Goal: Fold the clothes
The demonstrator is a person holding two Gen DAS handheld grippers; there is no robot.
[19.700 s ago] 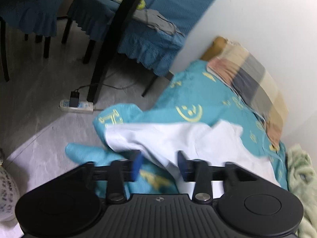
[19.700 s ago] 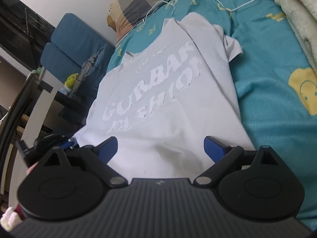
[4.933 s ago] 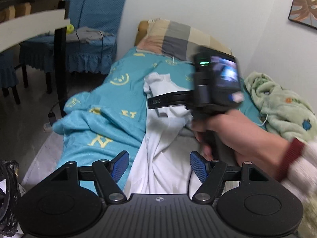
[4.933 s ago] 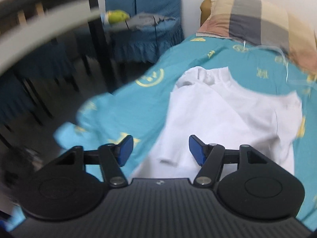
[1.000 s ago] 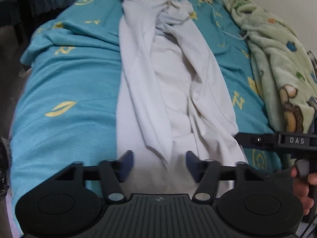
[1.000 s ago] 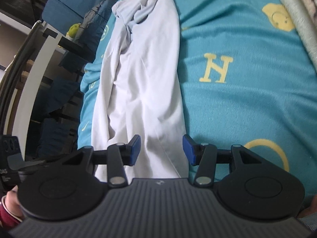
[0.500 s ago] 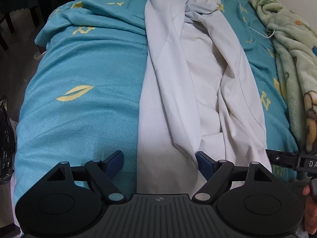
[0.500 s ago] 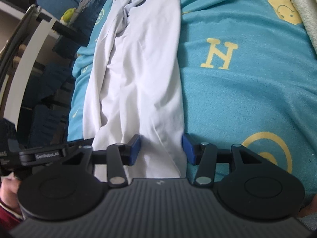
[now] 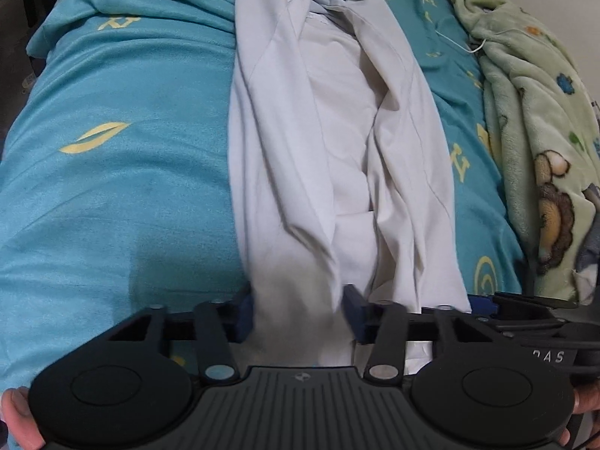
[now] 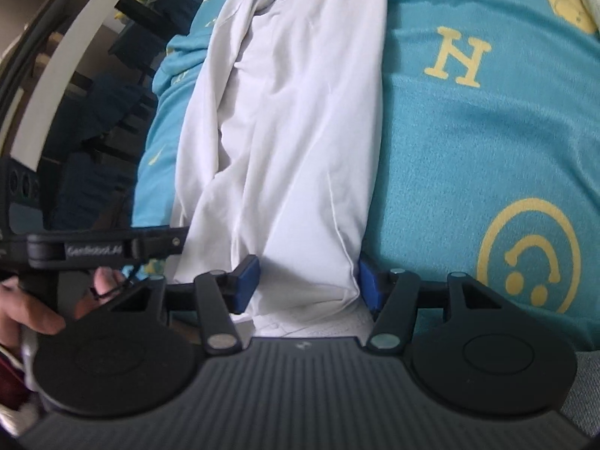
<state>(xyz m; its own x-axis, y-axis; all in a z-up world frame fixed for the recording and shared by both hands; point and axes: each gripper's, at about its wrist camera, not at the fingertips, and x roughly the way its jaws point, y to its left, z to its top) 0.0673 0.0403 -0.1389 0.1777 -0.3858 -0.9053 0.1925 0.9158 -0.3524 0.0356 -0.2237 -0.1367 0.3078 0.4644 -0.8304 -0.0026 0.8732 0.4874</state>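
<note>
A white T-shirt [image 9: 330,142] lies lengthwise on the teal bedspread [image 9: 112,195], both sides folded in to a narrow strip; it also shows in the right wrist view [image 10: 285,142]. My left gripper [image 9: 298,313] is open, its blue pads straddling the left part of the near hem. My right gripper [image 10: 307,281] is open, its pads on either side of the hem's right corner. Each gripper shows in the other's view, the right one [image 9: 525,311] and the left one [image 10: 108,249].
A green fleece blanket [image 9: 532,120] lies along the right side of the bed, with a white cable [image 9: 446,33] beside it. A dark table and blue chairs [image 10: 93,86] stand left of the bed. The bedspread [image 10: 468,142] has yellow prints.
Both grippers have moved forward and down to the shirt's near hem. The left jaws have narrowed around the cloth; the right pads now sit at the hem's corner.
</note>
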